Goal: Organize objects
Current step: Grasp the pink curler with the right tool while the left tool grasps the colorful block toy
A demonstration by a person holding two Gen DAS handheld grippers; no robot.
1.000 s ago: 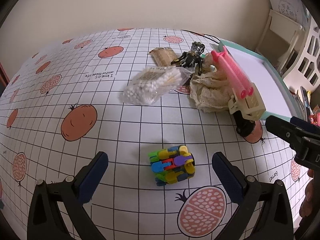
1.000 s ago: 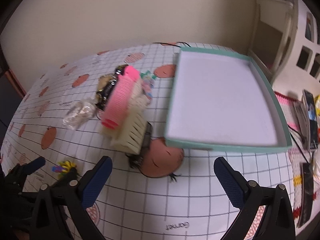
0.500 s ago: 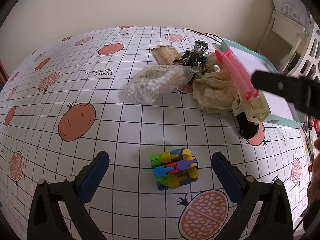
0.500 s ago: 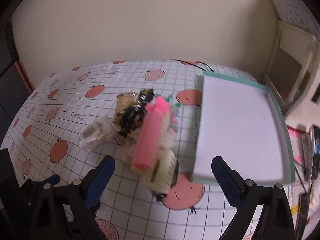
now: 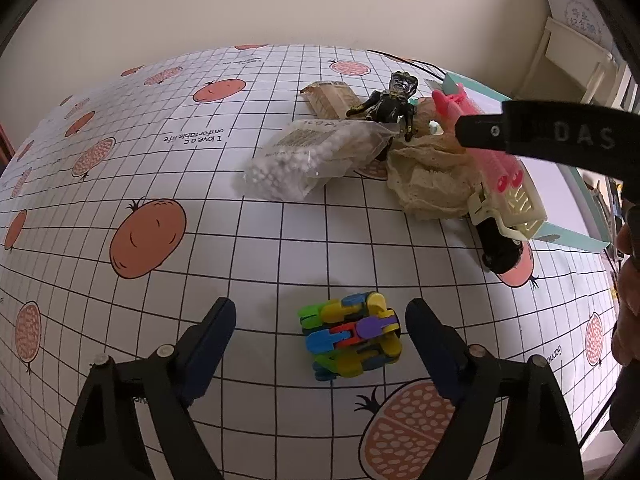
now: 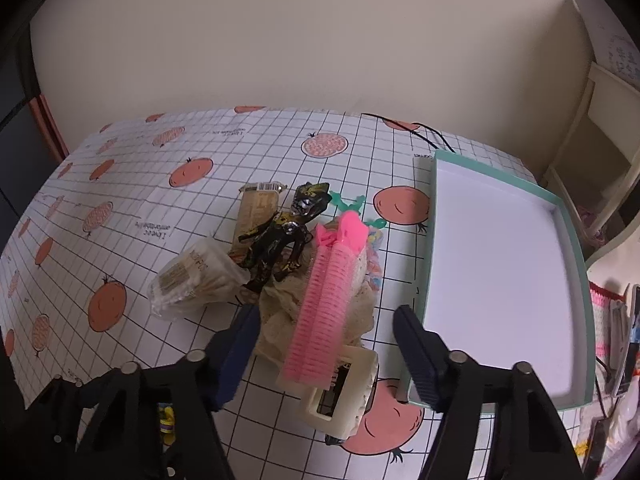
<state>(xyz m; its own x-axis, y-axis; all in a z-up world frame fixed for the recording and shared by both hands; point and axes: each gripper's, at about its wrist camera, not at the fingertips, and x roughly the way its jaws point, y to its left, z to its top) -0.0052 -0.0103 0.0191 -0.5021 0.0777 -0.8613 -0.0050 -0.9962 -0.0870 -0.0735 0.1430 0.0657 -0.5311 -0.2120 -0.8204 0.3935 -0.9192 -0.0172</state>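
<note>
The left tongs stand spread around a multicoloured plastic link toy. The right tongs, also spread, flank a pink ribbed hair roller.

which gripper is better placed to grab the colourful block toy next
Left. The left gripper is open with the block toy between its fingers; the right gripper straddles the pink roller instead.

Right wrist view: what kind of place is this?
Probably a home room: a table under a fruit-print grid tablecloth, household clutter such as a pink hair roller and a toy figure, and a cream shelf unit.
</note>
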